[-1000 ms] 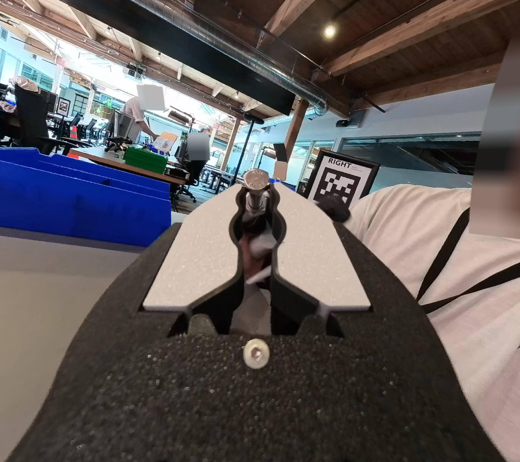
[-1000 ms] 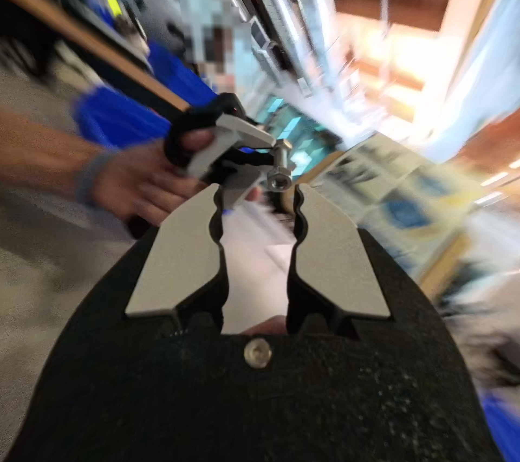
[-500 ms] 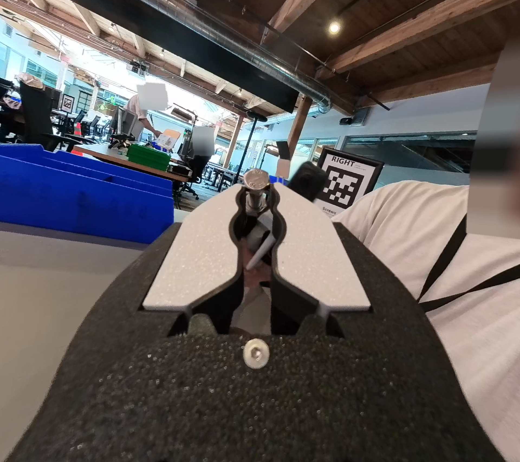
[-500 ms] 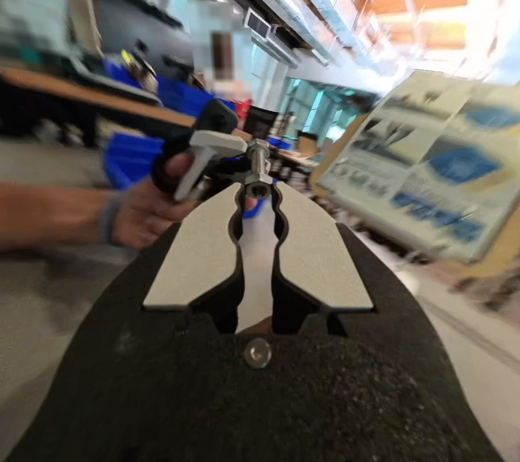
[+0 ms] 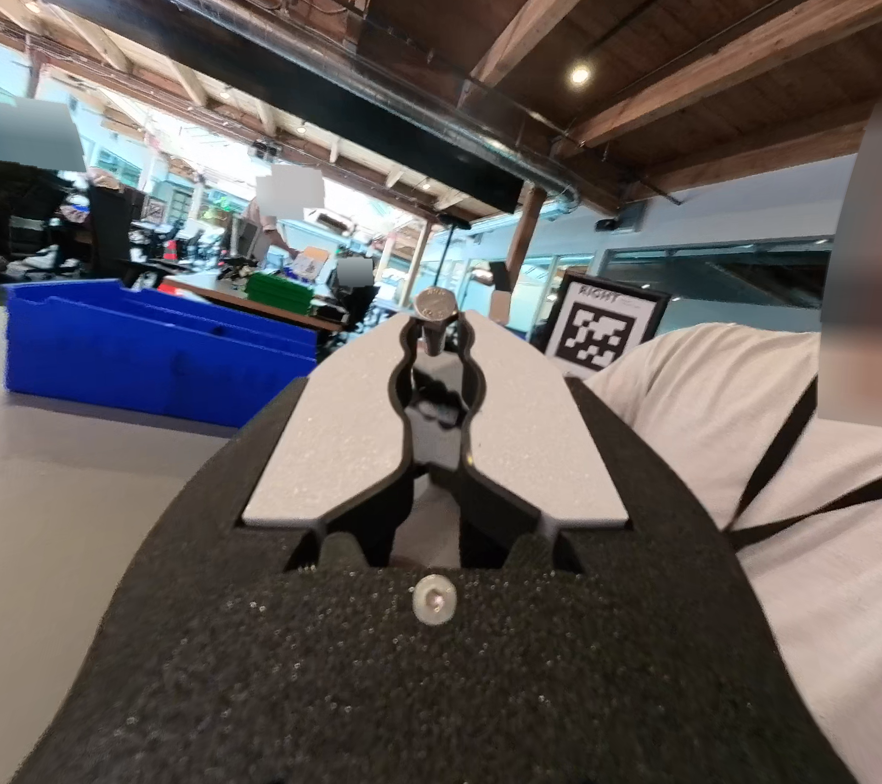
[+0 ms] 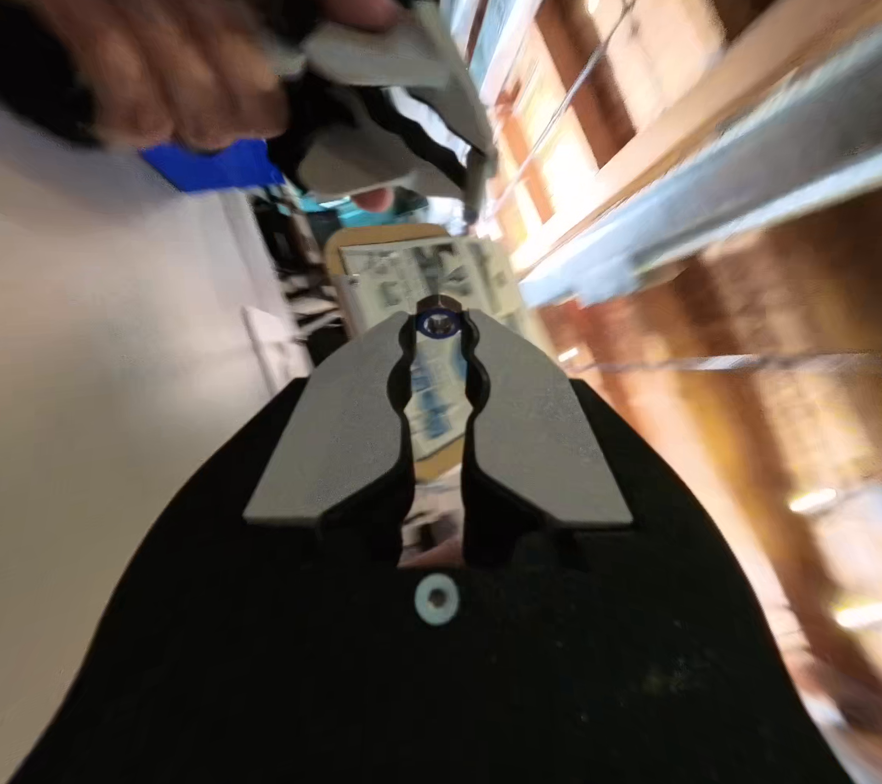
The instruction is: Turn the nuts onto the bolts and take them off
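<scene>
left claw (image 5: 435, 333): closed on the bolt (image 5: 435, 317), which is pinched at the shank between the tips, hex head standing just above them. no nut is seen on the visible part of the shank in this view.

right claw (image 6: 436, 324): closed to a narrow gap on a small nut (image 6: 436, 322) with a blue ring, held at the very tips. this view is heavily blurred, so whether the nut is clear of the bolt cannot be confirmed outright; no shank is seen passing through it.

judgement on progress: nut and bolt appear parted, one in each claw, so a removal looks complete for this pair. threading on again, or other pairs, may remain; neither view shows further hardware.

outward from the left claw: a blue bin (image 5: 143, 360) on the grey worktop (image 5: 95, 474) to its left, a framed marker card (image 5: 601, 331) just right of the tips, a white sleeve (image 5: 716, 403) further right.

view differences: only the right wrist view shows the nut, and above and left of its claw, the hand (image 6: 157, 45) gripping the other tool. only the left wrist view shows the bolt head sharply.
</scene>
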